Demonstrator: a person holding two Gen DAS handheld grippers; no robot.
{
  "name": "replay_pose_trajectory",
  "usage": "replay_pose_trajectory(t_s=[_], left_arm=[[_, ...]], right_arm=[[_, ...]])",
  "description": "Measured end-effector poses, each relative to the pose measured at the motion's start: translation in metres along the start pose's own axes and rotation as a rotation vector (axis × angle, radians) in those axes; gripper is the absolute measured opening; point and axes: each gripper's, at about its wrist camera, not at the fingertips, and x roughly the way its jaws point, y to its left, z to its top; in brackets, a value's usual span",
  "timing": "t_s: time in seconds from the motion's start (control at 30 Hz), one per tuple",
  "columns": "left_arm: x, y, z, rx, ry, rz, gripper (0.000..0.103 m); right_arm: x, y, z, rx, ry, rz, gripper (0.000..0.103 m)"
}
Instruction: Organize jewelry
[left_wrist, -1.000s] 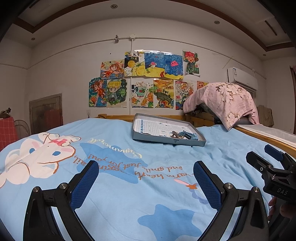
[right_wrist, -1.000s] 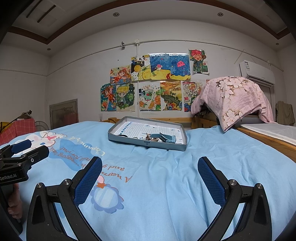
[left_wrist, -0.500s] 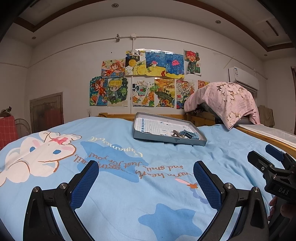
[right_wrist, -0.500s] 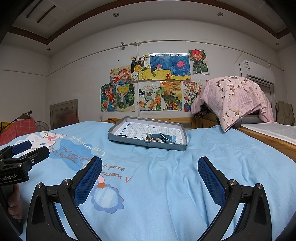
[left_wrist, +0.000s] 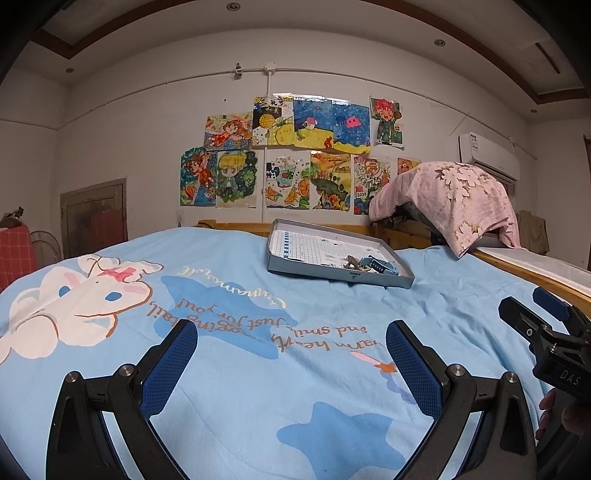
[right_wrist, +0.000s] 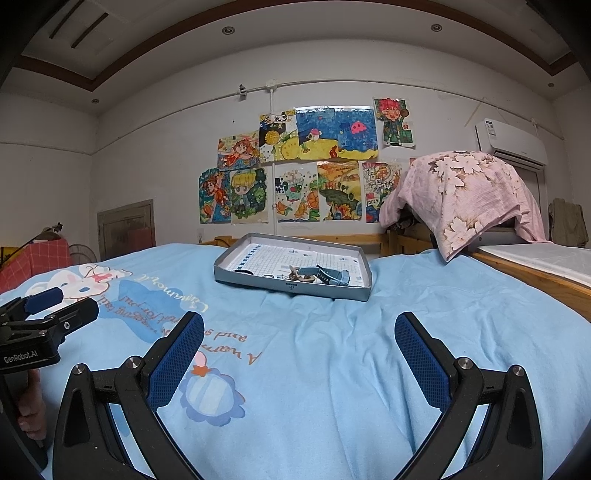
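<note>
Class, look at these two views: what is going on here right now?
A person holds a two-finger gripper in each hand above a bed with a light blue cartoon sheet. The left gripper and the right gripper are both open and empty. Ahead on the sheet lies a shallow grey tray with a blue watch and a few small jewelry pieces near its front edge. Nothing has been picked up yet.

A tray (right_wrist: 291, 290) lies on the bedspread (right_wrist: 332, 369) at frame centre, with a watch (right_wrist: 327, 276) and small jewelry pieces (right_wrist: 293, 275) inside near its front wall. Behind it, drawings (right_wrist: 306, 166) hang on the wall; a draped cloth (right_wrist: 465, 195) sits at right.
</note>
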Motion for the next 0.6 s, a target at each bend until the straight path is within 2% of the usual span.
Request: replay_pose_trajectory(t_s=[0.6], left_arm=[[0.0017, 0.0041, -0.0025, -0.018, 0.011, 0.003, 0.103]], right_arm=[[0.0003, -0.0009, -0.0002, -0.005, 0.003, 0.004, 0.102]])
